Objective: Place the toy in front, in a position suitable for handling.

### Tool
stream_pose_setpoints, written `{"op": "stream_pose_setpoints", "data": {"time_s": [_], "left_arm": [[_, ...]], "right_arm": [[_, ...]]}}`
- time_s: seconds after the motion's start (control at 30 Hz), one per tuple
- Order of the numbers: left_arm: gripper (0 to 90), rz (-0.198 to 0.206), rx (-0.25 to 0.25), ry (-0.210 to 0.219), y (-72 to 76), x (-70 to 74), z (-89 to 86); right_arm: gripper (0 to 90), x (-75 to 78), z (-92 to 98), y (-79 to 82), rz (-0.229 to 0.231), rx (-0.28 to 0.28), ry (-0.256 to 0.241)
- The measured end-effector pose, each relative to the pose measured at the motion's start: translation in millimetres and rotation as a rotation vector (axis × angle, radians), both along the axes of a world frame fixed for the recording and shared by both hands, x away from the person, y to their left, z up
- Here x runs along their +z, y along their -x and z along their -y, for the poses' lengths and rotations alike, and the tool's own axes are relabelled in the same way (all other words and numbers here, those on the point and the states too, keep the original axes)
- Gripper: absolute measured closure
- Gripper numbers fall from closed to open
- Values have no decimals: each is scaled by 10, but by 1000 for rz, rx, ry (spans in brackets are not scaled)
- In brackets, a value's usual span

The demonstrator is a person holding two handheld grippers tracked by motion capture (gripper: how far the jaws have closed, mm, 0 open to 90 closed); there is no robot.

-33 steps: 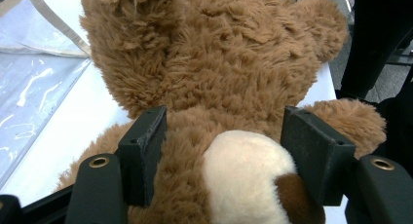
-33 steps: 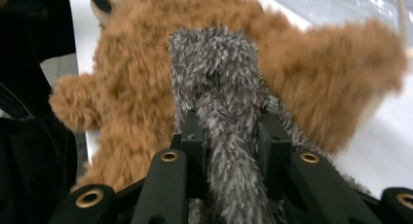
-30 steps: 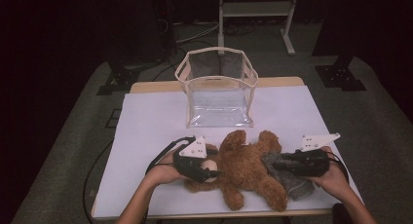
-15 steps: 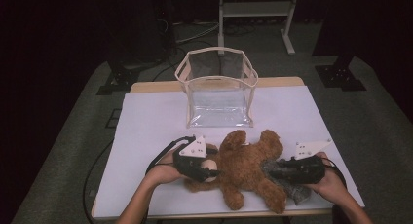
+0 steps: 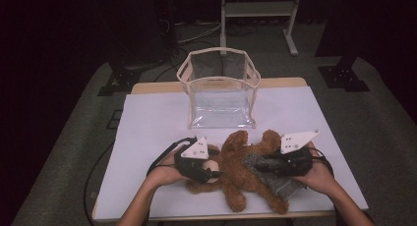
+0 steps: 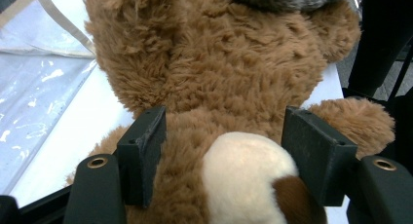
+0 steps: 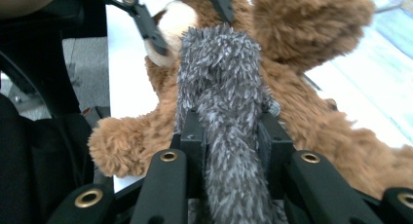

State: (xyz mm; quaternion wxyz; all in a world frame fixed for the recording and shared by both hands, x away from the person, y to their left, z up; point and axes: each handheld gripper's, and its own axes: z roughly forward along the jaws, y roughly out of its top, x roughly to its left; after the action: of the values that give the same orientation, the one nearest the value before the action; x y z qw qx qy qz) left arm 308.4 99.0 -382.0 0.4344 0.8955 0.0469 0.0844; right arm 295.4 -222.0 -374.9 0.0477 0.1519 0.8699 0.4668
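A brown teddy (image 5: 241,174) lies on the white table (image 5: 147,123), near the front edge and between the two hands. Its head is at the person's left, limbs spread toward the front and right.

The left gripper (image 5: 209,173) sits at the teddy's head. In the left gripper view its jaws stand apart, one on each side of the head (image 6: 219,151), with the cream muzzle (image 6: 243,175) between them. Both jaws lie against the fur, but whether they press it I cannot tell.

The right gripper (image 5: 258,163) is clamped on a grey cloth (image 5: 275,179) that lies over the teddy's body. In the right gripper view the jaws are drawn in tight against both sides of the cloth (image 7: 224,117), a fuzzy grey strip that runs forward over the brown fur (image 7: 311,112). The left gripper's jaws show at the top of that view, at the muzzle.

Each gripper carries a grey three-cornered plate on top, and a hand holds each from behind: left hand (image 5: 164,172), right hand (image 5: 319,174).

A clear bag (image 5: 219,91) with a cream rim stands upright and open behind the teddy, near mid-table, apart from the toy
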Motion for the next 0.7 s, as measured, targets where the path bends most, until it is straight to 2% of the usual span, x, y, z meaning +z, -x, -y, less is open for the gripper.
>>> {"op": "stream_pose_setpoints", "data": {"time_s": [0.1,0.27,0.37,0.53,0.6,0.7], "left_arm": [[297,3,6,7,-3,55,-63],[288,1,21,24,1,131,-236],[285,20,49,-15,-11,129,-342],[304,-17,64,3,-81,8,-415],[310,-35,67,15,-99,-16,-394],[317,-55,66,13,-116,-23,-375]], "right_arm": [[689,-46,67,-24,-22,-25,-18],[689,-48,82,-77,-18,-38,-14],[689,-44,100,-150,-16,-55,-9],[690,-27,103,-222,-29,-72,-15],[690,10,57,-212,-17,-68,-7],[690,83,-40,-193,19,-58,34]]}}
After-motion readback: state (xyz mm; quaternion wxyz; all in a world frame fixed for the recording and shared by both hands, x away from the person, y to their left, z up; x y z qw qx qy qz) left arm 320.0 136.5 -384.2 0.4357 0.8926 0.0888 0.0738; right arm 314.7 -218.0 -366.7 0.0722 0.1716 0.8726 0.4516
